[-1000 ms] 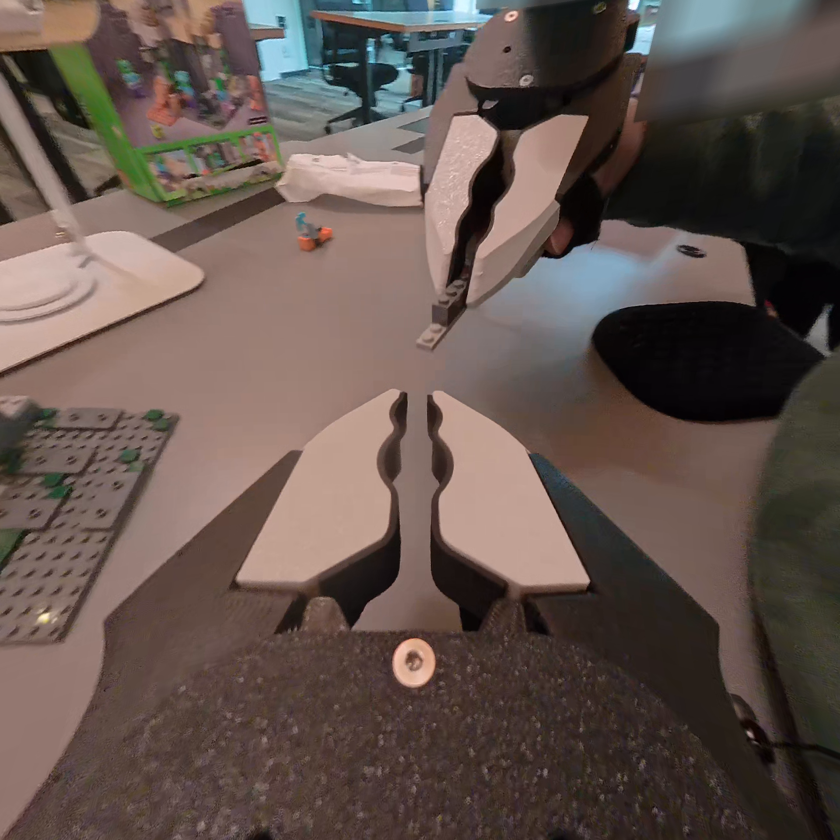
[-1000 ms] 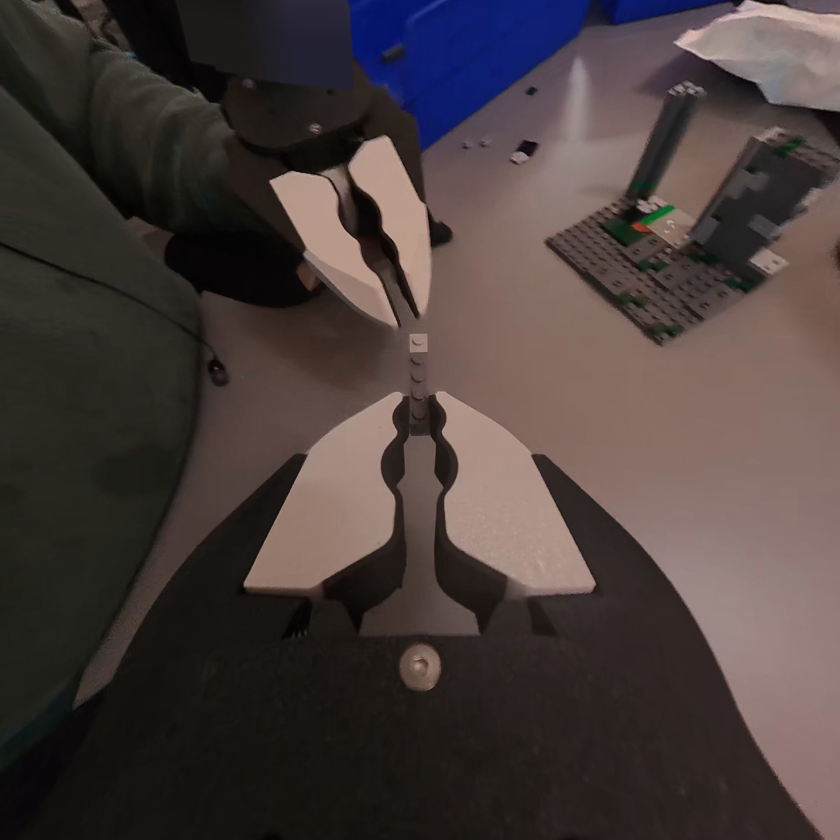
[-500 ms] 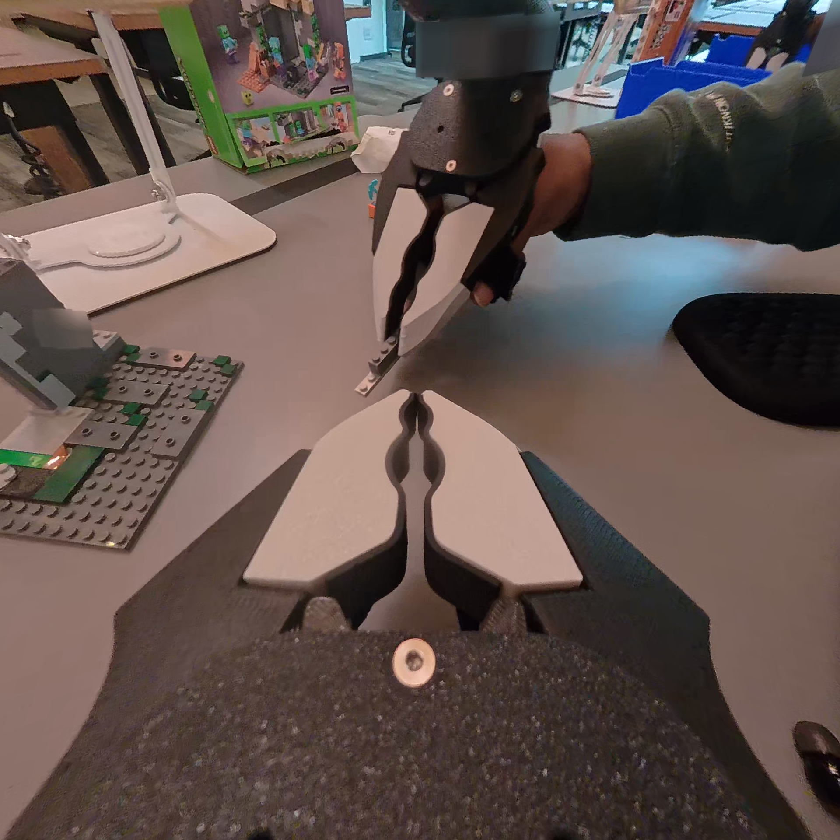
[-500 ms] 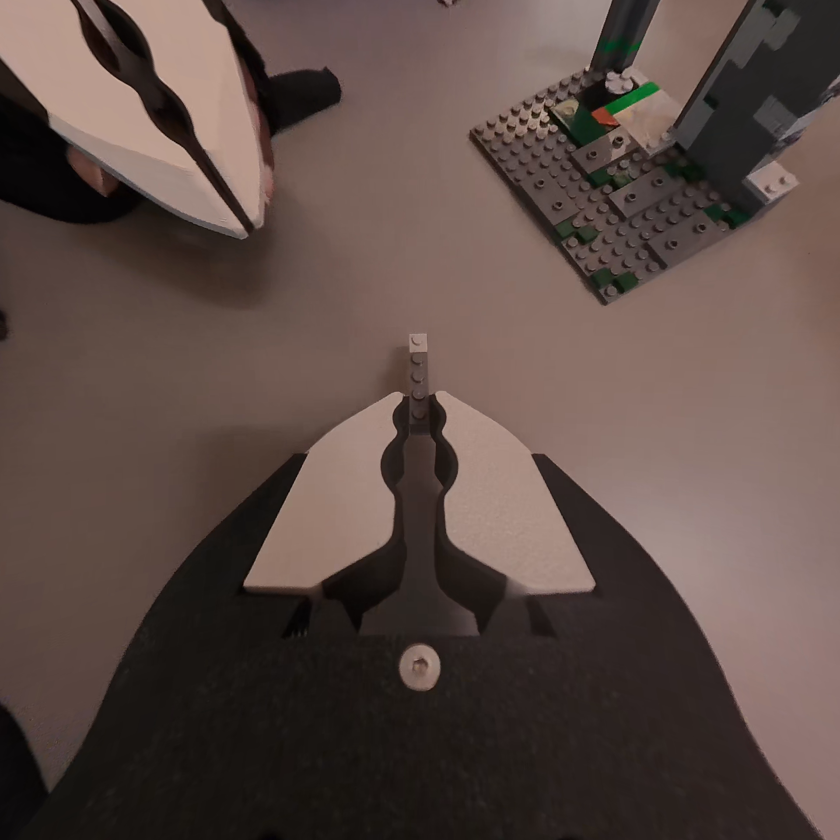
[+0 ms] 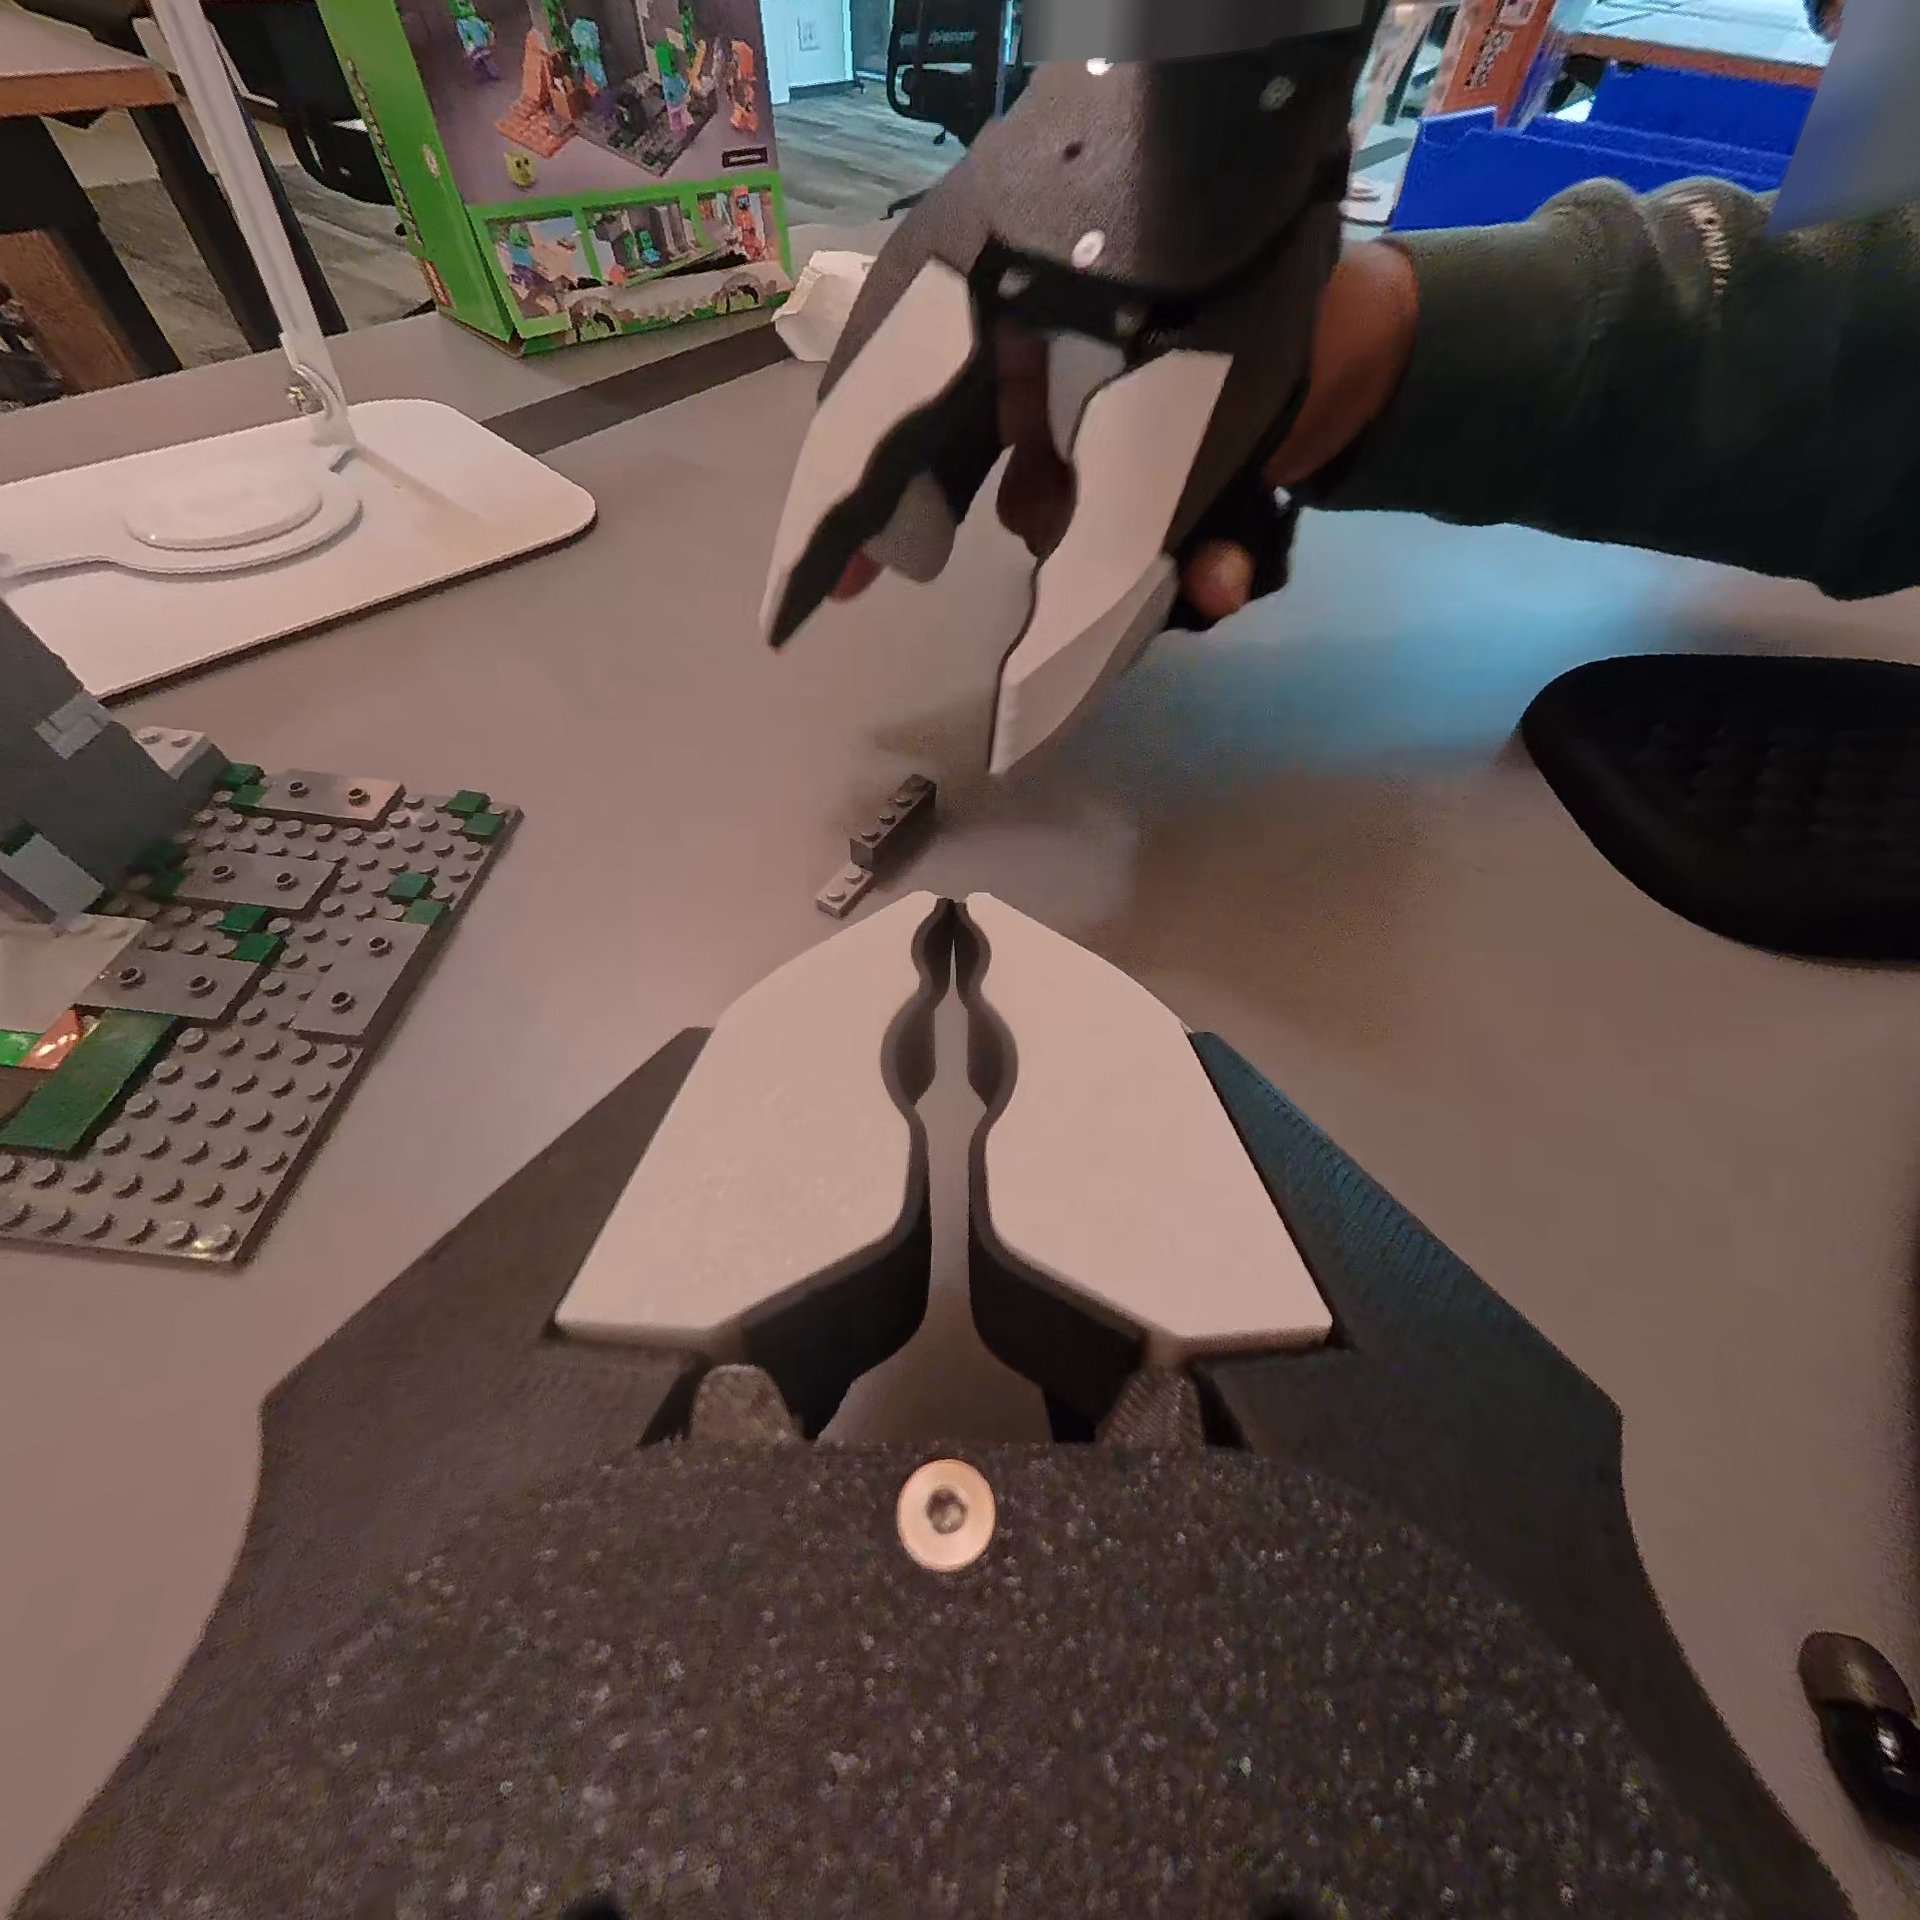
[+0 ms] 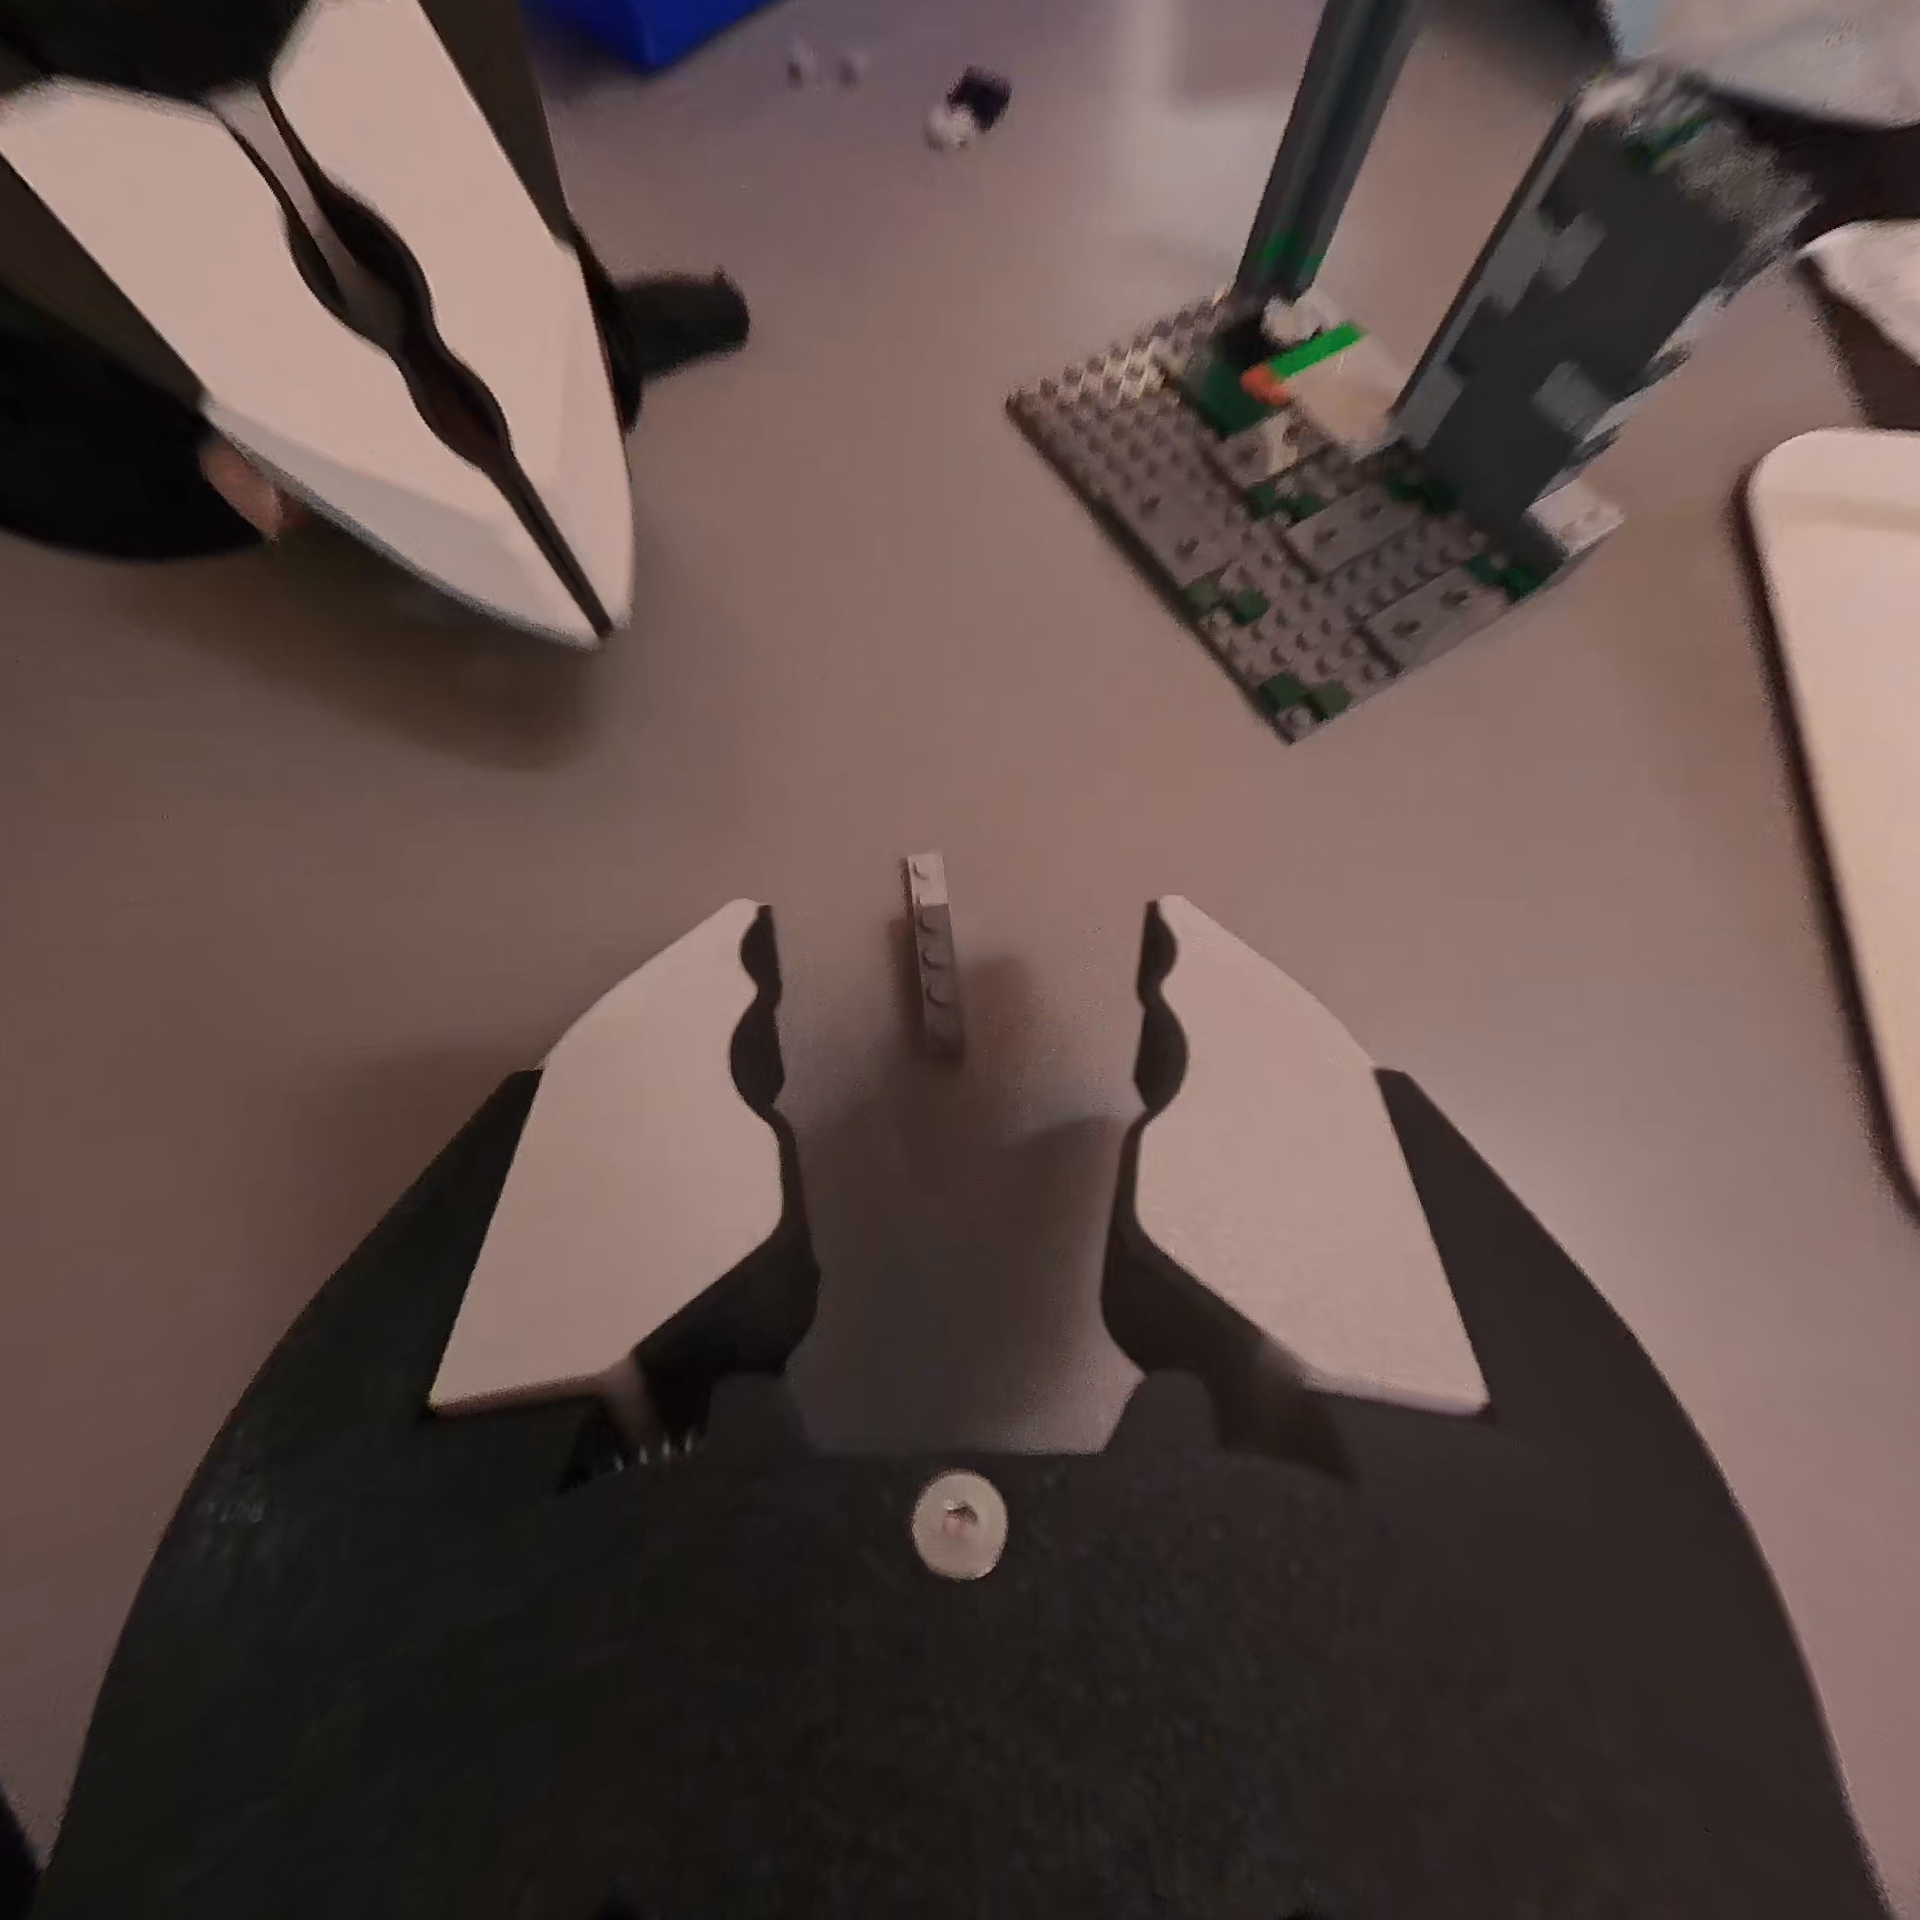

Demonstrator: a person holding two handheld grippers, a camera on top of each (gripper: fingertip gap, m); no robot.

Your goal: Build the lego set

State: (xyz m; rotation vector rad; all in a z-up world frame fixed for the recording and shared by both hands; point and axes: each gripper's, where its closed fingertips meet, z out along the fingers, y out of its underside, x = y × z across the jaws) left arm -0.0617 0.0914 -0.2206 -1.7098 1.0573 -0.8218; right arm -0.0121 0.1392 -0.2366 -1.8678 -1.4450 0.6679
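A small grey brick piece [image 5: 878, 842] lies on the grey table, free of both grippers; in the right wrist view it [image 6: 935, 956] lies just ahead, between the open fingers. My right gripper [image 6: 956, 909] is open and empty; it also shows in the left wrist view [image 5: 883, 707], hovering just above the piece. My left gripper [image 5: 953, 906] is shut and empty, its tips just short of the piece; it shows in the right wrist view [image 6: 603, 623] at upper left. The grey studded baseplate [image 5: 239, 1091] with grey towers [image 6: 1558, 312] stands at the left.
A green set box [image 5: 582, 166] and a white stand base [image 5: 260, 509] are at the back left. A white bag [image 5: 821, 301] lies behind the right gripper. A black pad [image 5: 1745, 800] lies on the right. Small loose bits [image 6: 966, 104] lie far off. The small grey brick piece [image 5: 878, 842] is about 4 cm from my right fingertips and 9 cm from my left. Seen from the right wrist view [image 6: 937, 947] as well.
My right gripper has opened and let go of the grey brick piece, which now lies on the table. The left gripper stays shut.
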